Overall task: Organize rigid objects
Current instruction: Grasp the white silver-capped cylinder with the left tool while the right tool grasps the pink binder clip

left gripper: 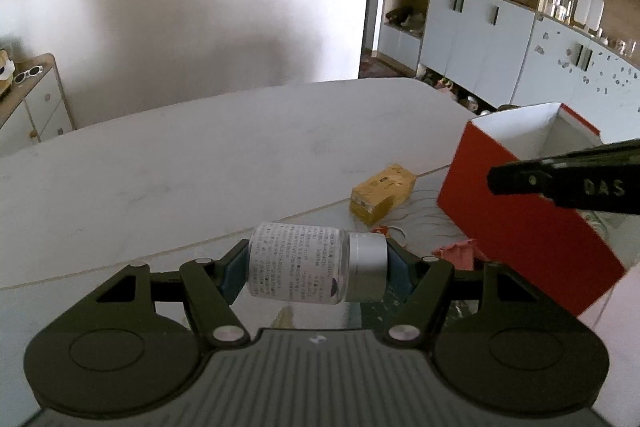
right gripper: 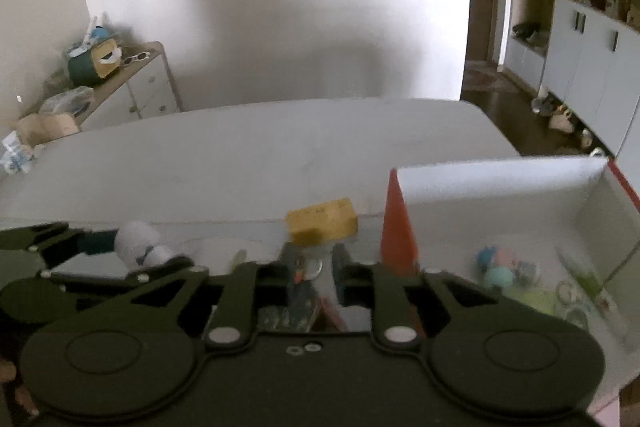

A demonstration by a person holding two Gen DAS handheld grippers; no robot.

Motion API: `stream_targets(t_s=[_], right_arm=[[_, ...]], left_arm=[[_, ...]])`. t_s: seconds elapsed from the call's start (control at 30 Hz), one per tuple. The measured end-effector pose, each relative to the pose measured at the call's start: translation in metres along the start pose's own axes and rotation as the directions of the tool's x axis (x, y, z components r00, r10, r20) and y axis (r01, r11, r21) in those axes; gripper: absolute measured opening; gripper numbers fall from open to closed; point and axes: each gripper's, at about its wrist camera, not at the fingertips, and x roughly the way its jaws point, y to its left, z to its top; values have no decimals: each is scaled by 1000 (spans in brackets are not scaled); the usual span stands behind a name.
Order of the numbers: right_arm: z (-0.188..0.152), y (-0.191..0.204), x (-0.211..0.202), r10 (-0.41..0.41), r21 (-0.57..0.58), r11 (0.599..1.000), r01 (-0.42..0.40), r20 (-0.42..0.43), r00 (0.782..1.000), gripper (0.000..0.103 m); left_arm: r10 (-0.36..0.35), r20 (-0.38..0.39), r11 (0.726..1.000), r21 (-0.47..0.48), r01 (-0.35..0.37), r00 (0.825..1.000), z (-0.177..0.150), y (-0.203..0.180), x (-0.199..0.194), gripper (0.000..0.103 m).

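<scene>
My left gripper (left gripper: pixel 316 263) is shut on a small clear bottle (left gripper: pixel 296 259) with a white printed label and a silver cap, held sideways between the blue pads above the glass-topped table. The right wrist view shows that gripper (right gripper: pixel 136 247) and bottle (right gripper: pixel 138 239) at the left. My right gripper (right gripper: pixel 316 267) has its jaws a little apart; only table clutter shows through the gap. In the left wrist view the right gripper (left gripper: pixel 494 179) hangs over the near wall of the red box (left gripper: pixel 520 227). A yellow block (left gripper: pixel 382 197) lies on the table beside the box.
The box's white inside (right gripper: pixel 500 179) holds several small items, among them a teal ball (right gripper: pixel 498 277). An orange trinket with a ring (left gripper: pixel 380 229) and a pink thing (left gripper: pixel 456 251) lie near the box. White table (left gripper: pixel 200 167) stretches beyond; cabinets (left gripper: pixel 480 39) stand far right.
</scene>
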Motion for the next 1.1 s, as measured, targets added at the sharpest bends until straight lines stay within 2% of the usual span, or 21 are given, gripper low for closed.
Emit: stream_targets(t_s=[0.13, 0.23, 0.33, 0.63, 0.77, 0.9, 0.97, 1.1], right_arm=[[-10, 1, -4, 11, -23, 1000, -12, -10, 1000, 50], [-14, 4, 1, 11, -22, 1000, -12, -25, 1000, 60], [-18, 12, 12, 9, -32, 999, -10, -42, 999, 65], [-20, 31, 57, -63, -103, 993, 55, -73, 995, 63], [-19, 33, 75, -93, -153, 985, 75, -117, 989, 59], [-24, 30, 88, -103, -174, 982, 71, -184, 977, 48], [-25, 29, 93, -110, -187, 980, 71, -206, 972, 47], [-24, 22, 96, -115, -171, 982, 77, -226, 967, 24]], left_arm=[[-5, 2, 1000, -14, 5, 1000, -5, -2, -10, 69], [-7, 0, 1000, -20, 7, 1000, -10, -2, -14, 69], [-8, -10, 999, -33, 7, 1000, -14, -1, -16, 69], [-9, -32, 999, -52, 7, 999, -24, 1, -16, 69], [-5, -39, 998, -61, 3, 999, -27, 3, -15, 69], [-1, -42, 998, -67, -2, 999, -28, 5, -14, 69], [-1, -43, 997, -71, -2, 999, -27, 6, -14, 69], [1, -45, 997, -77, -4, 999, -27, 8, -12, 69]])
